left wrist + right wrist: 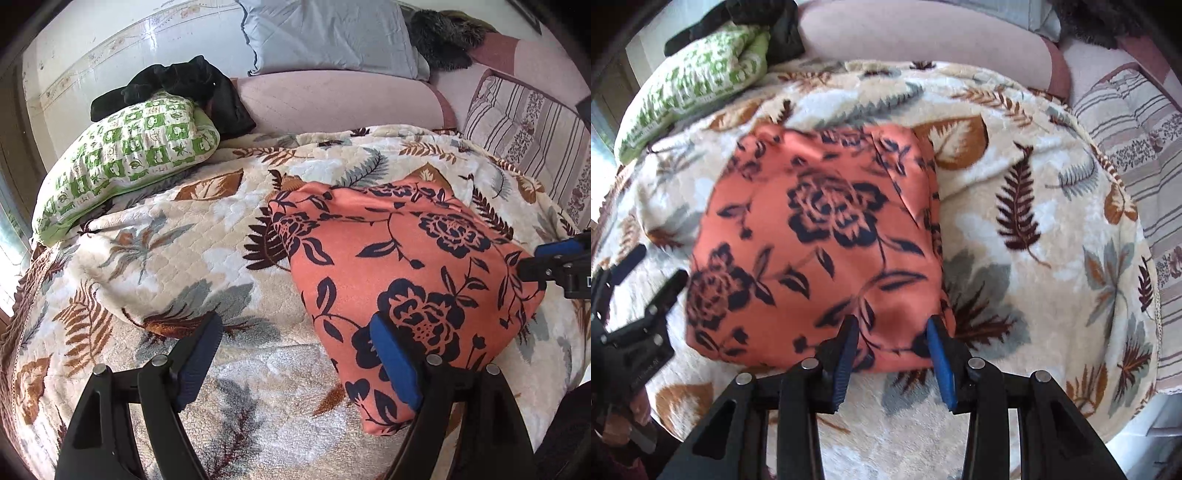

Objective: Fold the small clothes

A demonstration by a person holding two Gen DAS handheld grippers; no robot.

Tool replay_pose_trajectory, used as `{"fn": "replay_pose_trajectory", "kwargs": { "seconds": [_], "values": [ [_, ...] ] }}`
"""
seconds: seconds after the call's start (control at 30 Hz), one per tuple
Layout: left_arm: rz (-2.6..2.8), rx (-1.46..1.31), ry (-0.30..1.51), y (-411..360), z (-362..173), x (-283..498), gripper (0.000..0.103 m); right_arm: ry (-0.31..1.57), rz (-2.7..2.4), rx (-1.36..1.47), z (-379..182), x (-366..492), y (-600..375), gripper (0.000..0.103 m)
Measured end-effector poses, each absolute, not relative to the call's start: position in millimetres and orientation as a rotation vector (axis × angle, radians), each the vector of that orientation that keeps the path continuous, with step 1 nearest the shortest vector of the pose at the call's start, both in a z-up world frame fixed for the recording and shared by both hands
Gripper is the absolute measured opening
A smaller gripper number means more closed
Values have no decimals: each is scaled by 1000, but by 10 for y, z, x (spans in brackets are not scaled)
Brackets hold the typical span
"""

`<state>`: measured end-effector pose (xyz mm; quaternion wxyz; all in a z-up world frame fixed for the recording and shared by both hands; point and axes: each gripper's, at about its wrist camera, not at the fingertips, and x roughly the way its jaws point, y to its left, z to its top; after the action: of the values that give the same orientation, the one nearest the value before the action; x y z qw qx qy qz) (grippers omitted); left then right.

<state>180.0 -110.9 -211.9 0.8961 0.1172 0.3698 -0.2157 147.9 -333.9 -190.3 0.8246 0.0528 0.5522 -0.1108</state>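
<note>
Right gripper (892, 354): jaws part-spread over the near edge of the folded orange floral cloth (816, 240); whether the pads actually pinch it, cannot tell. Left gripper (295, 363): spread wide, empty, right pad beside the cloth's near corner. Cloth lies on the leaf-print blanket (177, 254). Risk: plush blanket snags, top layer slides, fold opens. Green pillow (129, 162) well beyond.

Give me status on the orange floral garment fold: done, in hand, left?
Done: orange floral garment lies folded into a compact stack on the leaf-print blanket. In hand: right claw straddles its near edge; whether it grips is unclear. Left claw is open beside it. Left: possibly a last fold or tidying.
</note>
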Motion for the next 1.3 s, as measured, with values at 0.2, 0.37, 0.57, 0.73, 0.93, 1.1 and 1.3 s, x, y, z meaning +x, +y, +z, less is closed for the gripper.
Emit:
{"fn": "replay_pose_trajectory", "kwargs": {
  "seconds": [0.2,0.37,0.57,0.73,0.93,1.1,1.3],
  "values": [
    [-470,247,817,-1179,-2195,1860,83,1117,-185,88,-1916,2037,-3052,42],
    [-458,308,849,-1306,-2381,1863,83,1232,-190,142,-2397,2313,-3211,43],
    [-424,221,835,-1186,-2268,1974,83,1164,-131,183,-2135,2411,-3236,43],
    [-373,169,860,-1124,-2303,2120,83,1119,-41,246,-2066,2696,-3178,43],
    [-352,200,842,-1207,-2408,2150,83,1226,-11,247,-2503,2997,-3218,45],
    [-348,208,833,-1225,-2428,2151,83,1165,50,268,-2354,3113,-3229,45],
    [-346,209,830,-1234,-2439,2153,84,1136,141,301,-2436,3354,-3065,46]
  ]
}}
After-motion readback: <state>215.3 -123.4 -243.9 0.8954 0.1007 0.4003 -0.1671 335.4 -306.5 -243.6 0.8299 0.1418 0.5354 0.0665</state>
